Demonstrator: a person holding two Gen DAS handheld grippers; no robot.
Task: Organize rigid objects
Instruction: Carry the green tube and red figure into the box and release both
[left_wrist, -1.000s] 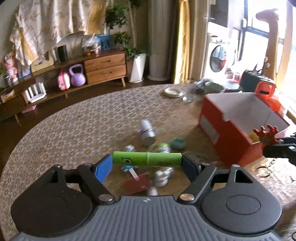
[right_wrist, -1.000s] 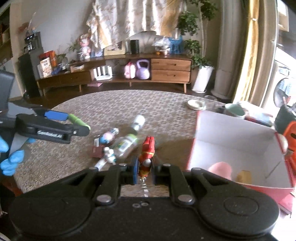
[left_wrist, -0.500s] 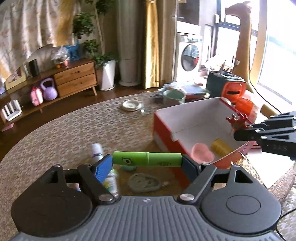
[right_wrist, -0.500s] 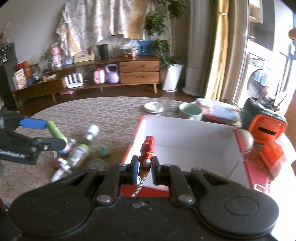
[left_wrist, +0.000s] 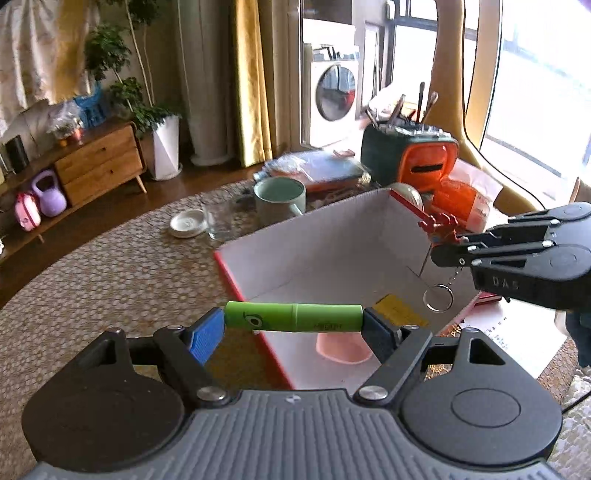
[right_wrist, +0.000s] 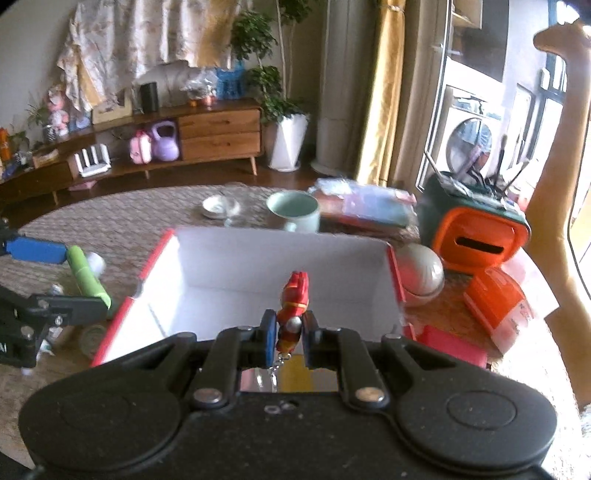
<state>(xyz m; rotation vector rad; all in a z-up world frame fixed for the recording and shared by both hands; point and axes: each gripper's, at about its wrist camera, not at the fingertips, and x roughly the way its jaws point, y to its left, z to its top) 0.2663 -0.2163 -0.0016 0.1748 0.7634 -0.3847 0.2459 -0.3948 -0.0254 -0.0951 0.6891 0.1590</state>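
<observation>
green tube (left_wrist: 293, 316) sits clamped lengthwise in the left tongs (left_wrist: 293, 332) above the red box's (left_wrist: 255, 310) near edge; the right tongs (right_wrist: 290, 334) pinch a red figurine keychain (right_wrist: 293, 306) over the box interior.
</observation>
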